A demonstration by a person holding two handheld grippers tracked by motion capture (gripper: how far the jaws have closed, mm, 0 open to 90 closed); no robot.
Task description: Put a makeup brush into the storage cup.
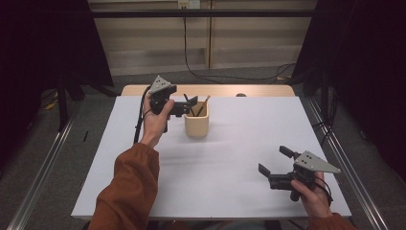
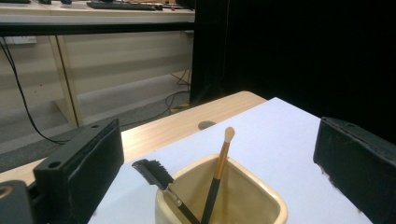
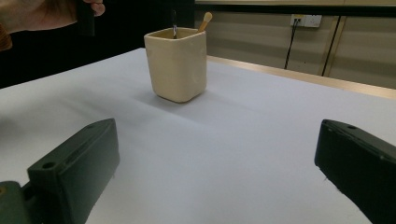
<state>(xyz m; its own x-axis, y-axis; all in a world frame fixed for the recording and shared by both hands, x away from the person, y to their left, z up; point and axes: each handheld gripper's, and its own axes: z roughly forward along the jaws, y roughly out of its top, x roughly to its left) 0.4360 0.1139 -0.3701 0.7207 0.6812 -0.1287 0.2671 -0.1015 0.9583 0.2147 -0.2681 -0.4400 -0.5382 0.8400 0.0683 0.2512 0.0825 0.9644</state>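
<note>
While hovering above the cup (image 1: pixel 197 125) of brushes (image 2: pixel 216 175), left tool (image 1: pixel 187 106) gaping wide; right tool (image 1: pixel 274 163) likewise wide, empty.

White table top (image 1: pixel 230 158) on wood desk (image 1: pixel 210 90), grey floor (image 1: pixel 62 143) w/ black cables (image 1: pixel 201 74), beige wall panels (image 1: pixel 158 38), dark curtains (image 1: pixel 364 57) both sides.

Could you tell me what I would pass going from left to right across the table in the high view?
Left gripper held over the far side of the table → beige holder with its brushes → right gripper near the front right corner, open over the white tabletop.
</note>
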